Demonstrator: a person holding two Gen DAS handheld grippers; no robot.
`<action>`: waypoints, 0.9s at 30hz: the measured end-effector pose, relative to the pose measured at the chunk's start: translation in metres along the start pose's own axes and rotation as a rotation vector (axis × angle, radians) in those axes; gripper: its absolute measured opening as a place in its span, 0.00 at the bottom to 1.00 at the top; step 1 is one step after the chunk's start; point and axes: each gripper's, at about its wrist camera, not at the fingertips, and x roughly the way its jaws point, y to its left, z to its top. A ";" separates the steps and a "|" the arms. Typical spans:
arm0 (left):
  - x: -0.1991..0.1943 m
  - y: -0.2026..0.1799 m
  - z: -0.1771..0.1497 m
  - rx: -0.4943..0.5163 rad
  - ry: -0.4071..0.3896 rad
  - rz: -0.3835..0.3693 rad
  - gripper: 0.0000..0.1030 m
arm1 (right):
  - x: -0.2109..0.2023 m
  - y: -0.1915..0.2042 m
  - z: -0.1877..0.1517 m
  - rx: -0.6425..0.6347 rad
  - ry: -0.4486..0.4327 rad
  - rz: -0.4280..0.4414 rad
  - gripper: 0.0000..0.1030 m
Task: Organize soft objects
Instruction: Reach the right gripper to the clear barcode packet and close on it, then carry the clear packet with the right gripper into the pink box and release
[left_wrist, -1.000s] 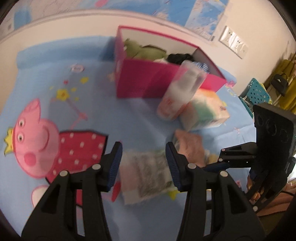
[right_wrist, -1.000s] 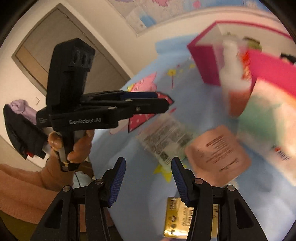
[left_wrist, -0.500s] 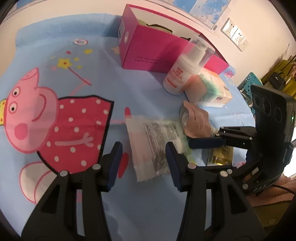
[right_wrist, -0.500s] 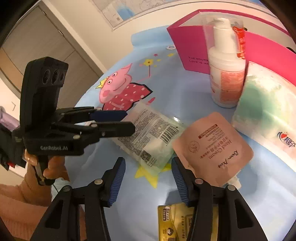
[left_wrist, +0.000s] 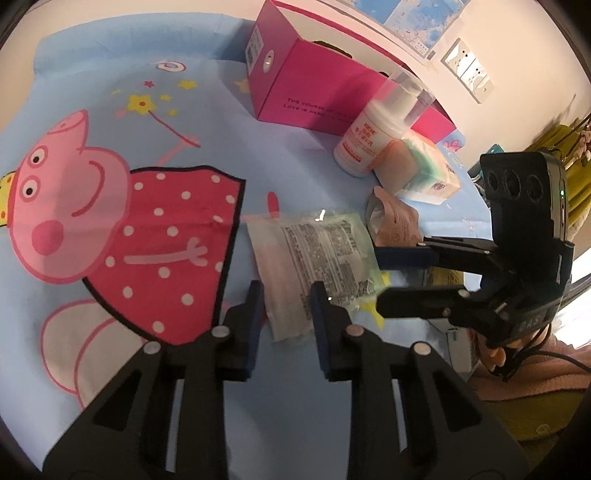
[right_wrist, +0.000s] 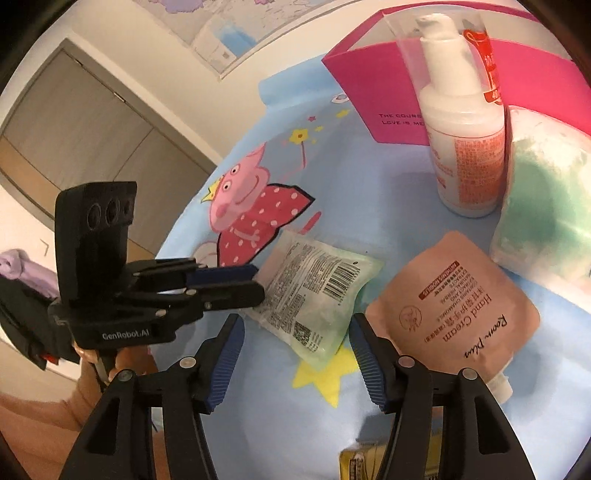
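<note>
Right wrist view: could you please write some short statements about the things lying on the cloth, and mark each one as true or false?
1. The pump bottle stands upright in front of the pink box. True.
2. The hand cream pouch lies inside the pink box. False: it lies flat on the blue cloth, beside the clear packet.
3. The clear packet shows a barcode on its upper face. True.
4. The cartoon pig printed on the blue cloth wears a green dress. False: its dress is red with white dots.
</note>
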 end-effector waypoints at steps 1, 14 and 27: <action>0.000 0.001 0.000 -0.001 0.001 -0.007 0.31 | 0.001 0.001 0.001 -0.007 -0.001 -0.009 0.56; 0.002 -0.002 0.000 0.006 0.000 -0.089 0.54 | -0.010 0.014 0.005 -0.106 -0.072 -0.064 0.13; 0.008 -0.004 0.009 0.005 -0.016 -0.128 0.66 | -0.017 0.022 0.000 -0.192 -0.098 -0.109 0.11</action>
